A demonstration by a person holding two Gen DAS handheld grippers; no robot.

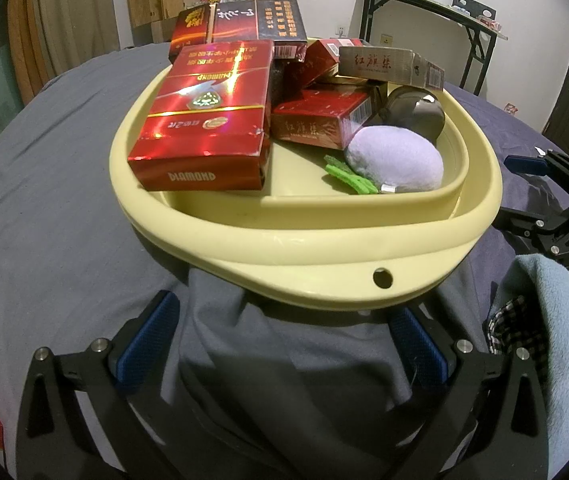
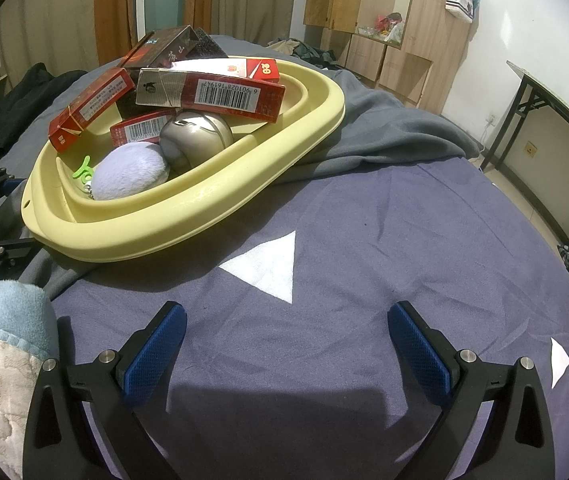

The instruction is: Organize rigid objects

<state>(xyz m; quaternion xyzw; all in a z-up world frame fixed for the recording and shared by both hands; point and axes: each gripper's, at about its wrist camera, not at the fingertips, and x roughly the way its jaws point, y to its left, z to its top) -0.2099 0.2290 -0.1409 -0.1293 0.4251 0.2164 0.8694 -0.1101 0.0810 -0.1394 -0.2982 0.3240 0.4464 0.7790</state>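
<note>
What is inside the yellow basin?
The yellow basin holds red cigarette boxes, a purple plush, a metal ball and a green clip. Anything beneath the boxes is hidden.

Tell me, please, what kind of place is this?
Probably a bedroom at home: a yellow basin of boxes sits on a bed's grey sheet, with wooden cabinets and a folding table along the wall.

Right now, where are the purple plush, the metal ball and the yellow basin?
purple plush [image 1: 396,158]: left wrist view, middle of its fuzzy body.
metal ball [image 2: 196,136]: right wrist view, shiny front face.
yellow basin [image 1: 324,236]: left wrist view, near rim.
</note>
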